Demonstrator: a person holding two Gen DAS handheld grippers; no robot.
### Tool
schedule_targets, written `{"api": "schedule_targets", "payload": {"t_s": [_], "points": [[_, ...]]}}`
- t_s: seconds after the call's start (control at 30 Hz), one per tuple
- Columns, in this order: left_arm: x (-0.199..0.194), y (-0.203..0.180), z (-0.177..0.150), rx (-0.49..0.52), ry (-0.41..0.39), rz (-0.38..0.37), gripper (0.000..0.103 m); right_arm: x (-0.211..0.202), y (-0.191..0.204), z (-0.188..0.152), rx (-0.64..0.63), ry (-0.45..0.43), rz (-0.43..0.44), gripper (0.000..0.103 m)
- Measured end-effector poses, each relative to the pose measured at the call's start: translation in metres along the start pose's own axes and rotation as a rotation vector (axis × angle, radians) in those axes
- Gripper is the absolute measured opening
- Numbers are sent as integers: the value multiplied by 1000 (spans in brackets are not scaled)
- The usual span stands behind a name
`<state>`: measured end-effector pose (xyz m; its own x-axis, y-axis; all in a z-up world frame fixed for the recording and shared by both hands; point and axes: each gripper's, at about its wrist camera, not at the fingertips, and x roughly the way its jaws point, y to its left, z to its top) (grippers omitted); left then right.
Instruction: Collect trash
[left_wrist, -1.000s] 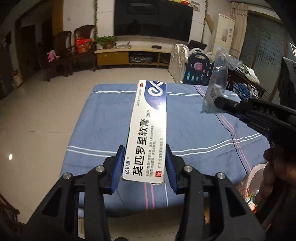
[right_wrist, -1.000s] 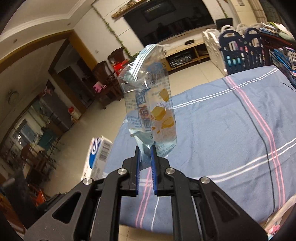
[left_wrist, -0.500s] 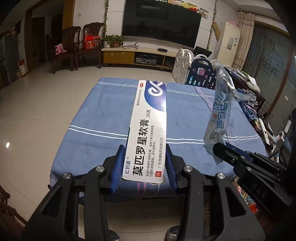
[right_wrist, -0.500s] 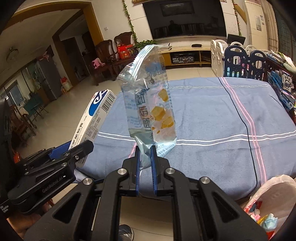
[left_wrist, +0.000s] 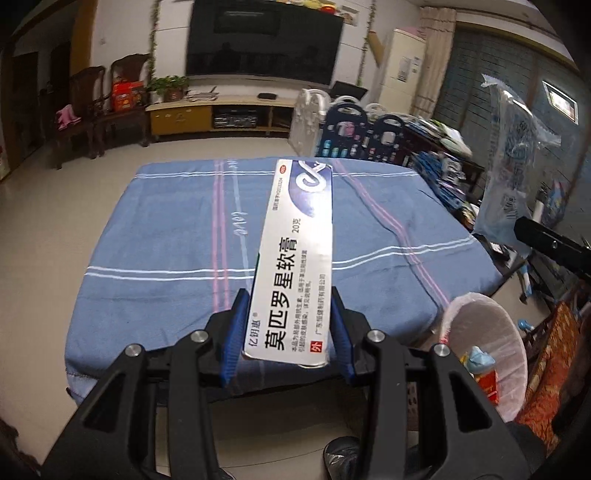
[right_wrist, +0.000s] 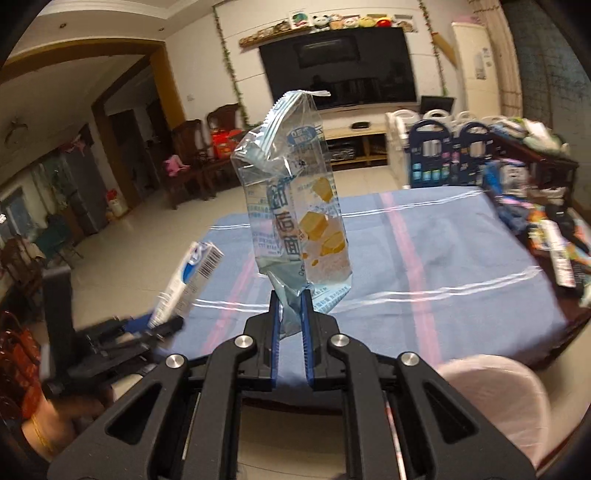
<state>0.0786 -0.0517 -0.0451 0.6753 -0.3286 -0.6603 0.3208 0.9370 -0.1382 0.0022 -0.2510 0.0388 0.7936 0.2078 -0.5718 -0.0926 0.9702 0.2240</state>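
Striped blue tablecloth (left_wrist: 155, 229) (crinkly wrapper (right_wrist: 295, 206) aloft)

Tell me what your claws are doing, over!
Left gripper shut on ointment box. Right gripper shut on snack wrapper. Trash bin lower right, path clear.

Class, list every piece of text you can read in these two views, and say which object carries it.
"莫匹罗星软膏", "20克", "亿明迪", "外": ointment box held in the left gripper.
Small print on that box: too small to read reliably.
Large blue characters on the clear snack wrapper in the right gripper: crumpled, not reliably readable; its fine print is too small.
Barcode on the box end, right view: digits blurred.
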Motion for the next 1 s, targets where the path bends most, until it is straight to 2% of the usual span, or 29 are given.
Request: {"api": "schedule_targets", "payload": {"t_s": [0.13, 0.3, 0.37, 0.4, 0.43, 0.47, 0.5, 0.53, 0.63, 0.73, 0.83, 0.9, 1.0], "points": [[7, -58, -3, 156, 12, -163, 43, -34, -63, -38, 71, 68, -109, 11], [24, -150, -24, 403, 73, -400, 44, -45, -117, -99, 144, 176, -217, 13], [32, -184, -36, 502, 111, -467, 45, -48, -133, -117, 178, 204, -262, 40], [40, -205, -46, 560, 132, -490, 50, -50, -139, -123, 202, 213, -286, 72], [44, -215, -51, 585, 144, -495, 53, -55, -147, -127, 233, 208, -310, 89], [52, -227, -58, 614, 152, -486, 69, -62, -154, -132, 265, 193, -318, 90], [55, -231, -60, 615, 145, -469, 90, -67, -157, -135, 284, 188, -314, 90], [57, -231, -61, 601, 121, -440, 96, -70, -158, -135, 300, 187, -313, 91], [56, -209, -47, 515, 80, -386, 99, -74, -162, -127, 316, 165, -318, 91], [44, -169, -22, 360, 12, -325, 100, -67, -145, -104, 279, 132, -316, 92], [32, -126, -1, 190, -73, -221, 100, -49, -109, -71, 198, 89, -288, 96], [25, -100, 8, 109, -126, -144, 100, -32, -78, -47, 142, 58, -258, 100], [17, -60, 19, 4, -171, -33, 100, -3, -33, -16, 102, 54, -196, 100]]}}
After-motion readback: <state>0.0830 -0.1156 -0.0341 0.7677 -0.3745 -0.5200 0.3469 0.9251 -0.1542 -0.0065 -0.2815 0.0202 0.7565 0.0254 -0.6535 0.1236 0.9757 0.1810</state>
